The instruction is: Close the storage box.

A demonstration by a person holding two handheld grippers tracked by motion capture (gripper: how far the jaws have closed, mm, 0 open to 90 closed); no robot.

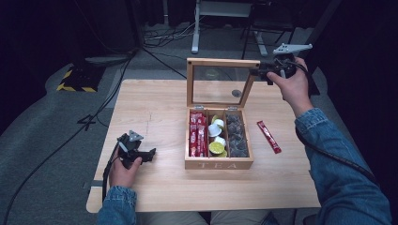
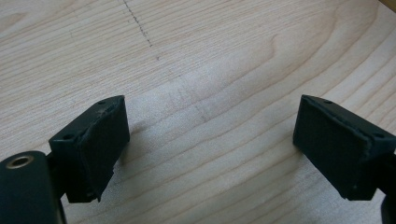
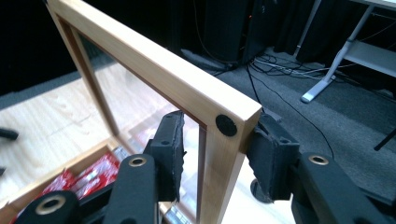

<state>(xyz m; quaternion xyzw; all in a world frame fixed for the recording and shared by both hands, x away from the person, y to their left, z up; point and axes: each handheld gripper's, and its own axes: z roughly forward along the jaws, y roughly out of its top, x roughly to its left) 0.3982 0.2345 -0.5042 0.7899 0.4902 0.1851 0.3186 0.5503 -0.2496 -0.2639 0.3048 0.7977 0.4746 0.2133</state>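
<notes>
Wooden lid (image 3: 187, 88) pinched at its corner by right tool (image 3: 217, 158), kept upright; left tool (image 2: 210, 149) open, empty.

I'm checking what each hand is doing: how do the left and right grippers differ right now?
The left gripper lies low on the table, while the right gripper is raised at the lid of the tea box. The left gripper's jaws gape with nothing between them; the right gripper's jaws straddle the lid's corner. Both are black and hand-held.
</notes>
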